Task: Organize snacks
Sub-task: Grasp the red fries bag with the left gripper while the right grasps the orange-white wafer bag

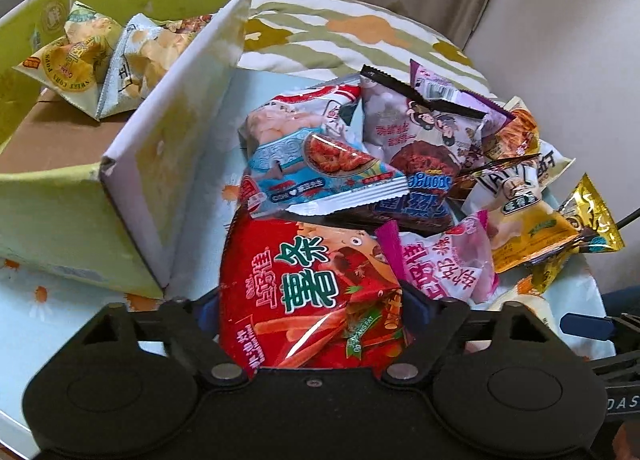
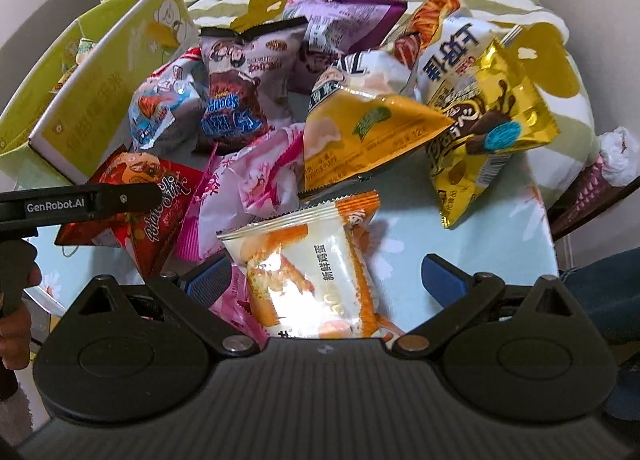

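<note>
The red packet (image 1: 304,292) sits between the fingers of the left tongs (image 1: 310,304), apparently gripped. The right tongs (image 2: 326,280) gape wide around an orange-and-white packet (image 2: 308,260), untouched. Two packets lie in the green box (image 1: 132,139); most of the pile (image 1: 400,163) remains on the counter (image 1: 32,300).

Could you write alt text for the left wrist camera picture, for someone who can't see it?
The left gripper has its two fingers on either side of a red snack bag at the near edge of a heap of colourful snack packets on a flowered tablecloth. To the left stands an open green cardboard box holding two popcorn packets.
</note>
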Demonstrator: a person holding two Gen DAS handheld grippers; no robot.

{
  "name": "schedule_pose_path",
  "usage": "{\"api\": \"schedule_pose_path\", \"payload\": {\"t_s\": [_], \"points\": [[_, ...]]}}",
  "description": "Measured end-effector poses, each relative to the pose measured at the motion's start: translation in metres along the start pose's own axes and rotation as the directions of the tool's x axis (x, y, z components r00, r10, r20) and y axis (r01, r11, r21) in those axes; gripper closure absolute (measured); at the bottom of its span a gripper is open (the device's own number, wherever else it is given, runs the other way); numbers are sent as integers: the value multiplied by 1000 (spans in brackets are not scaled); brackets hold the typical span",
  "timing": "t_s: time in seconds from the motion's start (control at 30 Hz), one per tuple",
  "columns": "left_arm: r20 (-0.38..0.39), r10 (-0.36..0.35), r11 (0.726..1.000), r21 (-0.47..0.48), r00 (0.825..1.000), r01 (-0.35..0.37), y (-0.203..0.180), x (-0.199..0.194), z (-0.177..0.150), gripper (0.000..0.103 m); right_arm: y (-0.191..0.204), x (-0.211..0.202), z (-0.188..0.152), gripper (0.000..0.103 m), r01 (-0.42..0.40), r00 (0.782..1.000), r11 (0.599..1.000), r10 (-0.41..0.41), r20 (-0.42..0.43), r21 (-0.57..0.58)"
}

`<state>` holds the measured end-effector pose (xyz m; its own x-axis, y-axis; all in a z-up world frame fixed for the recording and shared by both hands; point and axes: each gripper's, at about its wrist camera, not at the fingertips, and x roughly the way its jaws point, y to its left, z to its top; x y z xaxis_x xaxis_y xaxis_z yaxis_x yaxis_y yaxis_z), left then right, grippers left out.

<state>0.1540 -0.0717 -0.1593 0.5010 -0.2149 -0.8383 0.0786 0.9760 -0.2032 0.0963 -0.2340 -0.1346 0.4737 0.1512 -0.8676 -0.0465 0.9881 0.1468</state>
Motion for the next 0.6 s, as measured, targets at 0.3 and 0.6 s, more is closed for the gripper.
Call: {"api": "schedule_pose_path", "payload": {"t_s": [0.3,0.6], "points": [[10,26,1000,2,1000,-26,5,-10,-6,23,0,18,-1,0,-10,999,1000,10,-31,-25],[61,93,992,81,994,-98,-2,-28,-14,23,6,27,2,8,-86,995,994,83,-51,-67]]}}
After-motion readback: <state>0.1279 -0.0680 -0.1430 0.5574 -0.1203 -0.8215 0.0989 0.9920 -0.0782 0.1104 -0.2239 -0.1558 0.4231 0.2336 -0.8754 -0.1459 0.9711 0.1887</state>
